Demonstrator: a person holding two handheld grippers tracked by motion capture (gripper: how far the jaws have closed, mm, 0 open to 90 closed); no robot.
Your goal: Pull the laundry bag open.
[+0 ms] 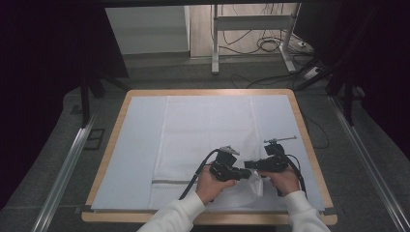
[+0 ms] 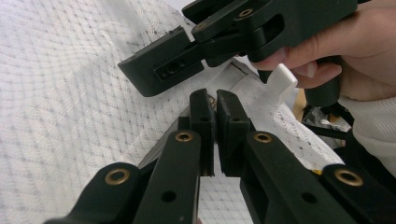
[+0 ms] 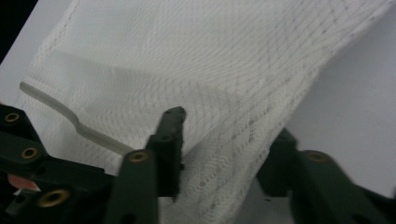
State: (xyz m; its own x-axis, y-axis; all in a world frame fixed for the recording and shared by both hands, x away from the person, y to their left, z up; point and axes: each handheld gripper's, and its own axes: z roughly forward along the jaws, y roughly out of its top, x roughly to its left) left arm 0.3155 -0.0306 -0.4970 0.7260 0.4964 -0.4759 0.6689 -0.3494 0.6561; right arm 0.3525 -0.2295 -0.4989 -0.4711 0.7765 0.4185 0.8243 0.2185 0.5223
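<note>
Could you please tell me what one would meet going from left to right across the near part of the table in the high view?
Bare table mat → white cloth → left gripper → right gripper → bare table mat again → table's wooden edge.

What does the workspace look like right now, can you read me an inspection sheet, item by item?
Surface: wooden-edged table under a pale mat.
Job's things: white woven cloth spread flat, its near right corner lifted; a grey stripe crosses its near end.
Clutter: nothing seen.
Grippers: left gripper shut on the cloth's edge; right gripper has cloth between its jaws, which do not look clamped yet.
Cables: black cable trails from the left gripper; loose cables lie on the floor beyond.
Surroundings: metal desk frame, dark curtains, floor rails.
</note>
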